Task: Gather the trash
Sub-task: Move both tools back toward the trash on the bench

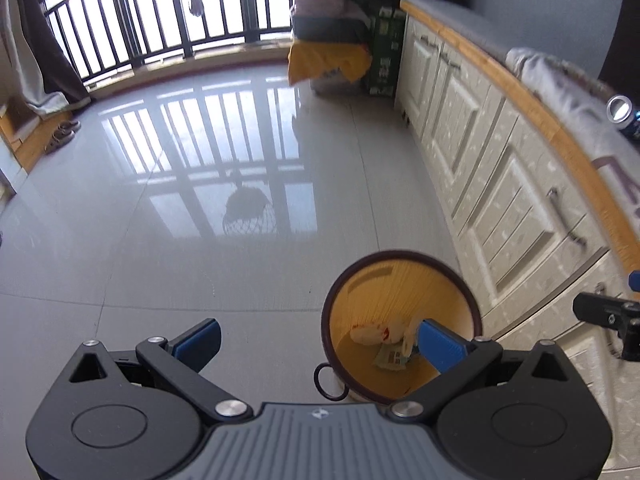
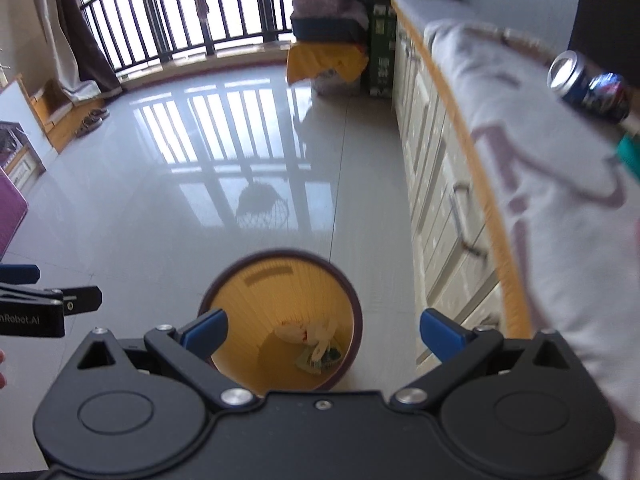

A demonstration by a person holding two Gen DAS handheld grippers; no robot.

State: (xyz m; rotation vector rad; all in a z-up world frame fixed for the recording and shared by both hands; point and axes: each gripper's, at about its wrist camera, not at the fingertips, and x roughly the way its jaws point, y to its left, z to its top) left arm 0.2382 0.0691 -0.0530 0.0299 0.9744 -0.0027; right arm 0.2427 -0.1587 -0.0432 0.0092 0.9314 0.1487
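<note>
Trash still to be gathered looks to be one crushed blue can [image 2: 590, 90], lying on its side on the cloth-covered surface [image 2: 520, 128] that tops the cabinets.

Both sets of tongs are spread wide and hold nothing. The left tongs [image 1: 318, 342] hang over the floor at the bin's near rim, one blue finger reaching across its mouth. The right tongs [image 2: 324, 332] sit above the same bin, their fingers straddling its opening.

One round bin [image 2: 280, 320] stands on the tiled floor just beside the cabinet fronts, dark-rimmed and yellow inside. At its bottom lie crumpled white scraps with red marks [image 2: 308, 332] and a greenish printed wrapper [image 2: 316, 358]; their exact number is hard to tell.

From the right tongs the can lies up and off to the right, well apart, on the surface above the bin. Its long axis runs slantwise, the open silver end turned toward the upper left. The right hand is judged the nearer one, since the can shows larger and fuller in its view, while from the left wrist it barely clears the frame edge [image 1: 624, 114]. A teal object [image 2: 628, 156] lies just beside the can; what it is cannot be told.
</note>
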